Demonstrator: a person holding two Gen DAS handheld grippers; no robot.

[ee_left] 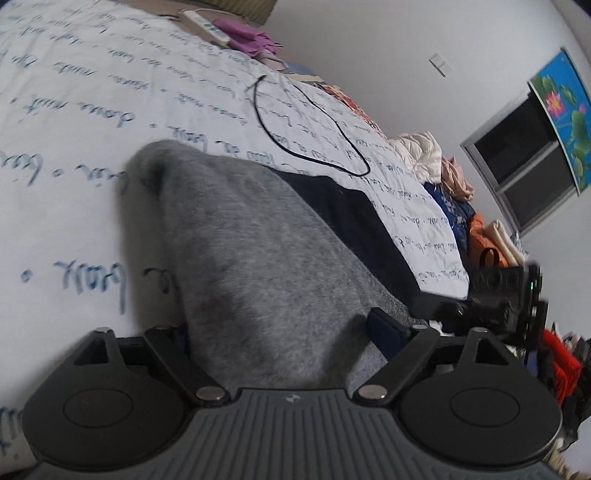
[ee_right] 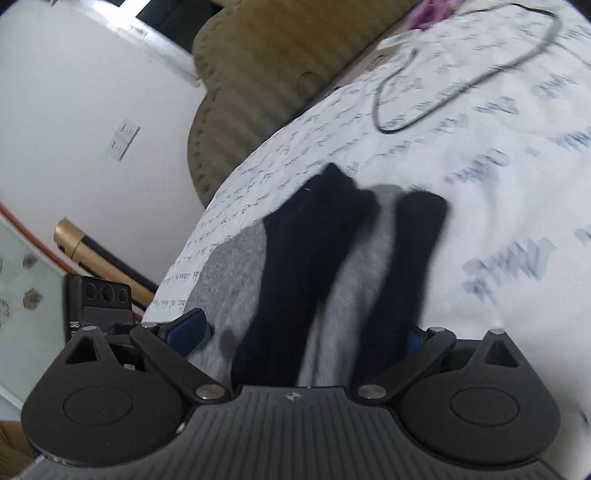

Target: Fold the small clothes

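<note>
Grey garment (ee_left: 251,251) draped between left tool (ee_left: 284,328) fingers, on bedsheet (ee_left: 74,110)

On the bed sheet (ee_left: 92,122) lie one grey sock (ee_left: 251,258), two dark navy socks (ee_right: 306,266) (ee_right: 402,266), one black cable (ee_left: 310,122) looped loosely, one purple cloth (ee_left: 247,35), and one white remote (ee_left: 207,24) near it.

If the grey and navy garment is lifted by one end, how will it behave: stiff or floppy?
Probably floppy: the grey and navy garment drapes softly over the printed bedsheet. It looks like light knit fabric, so likely not slippery. The free end would probably sag.
</note>
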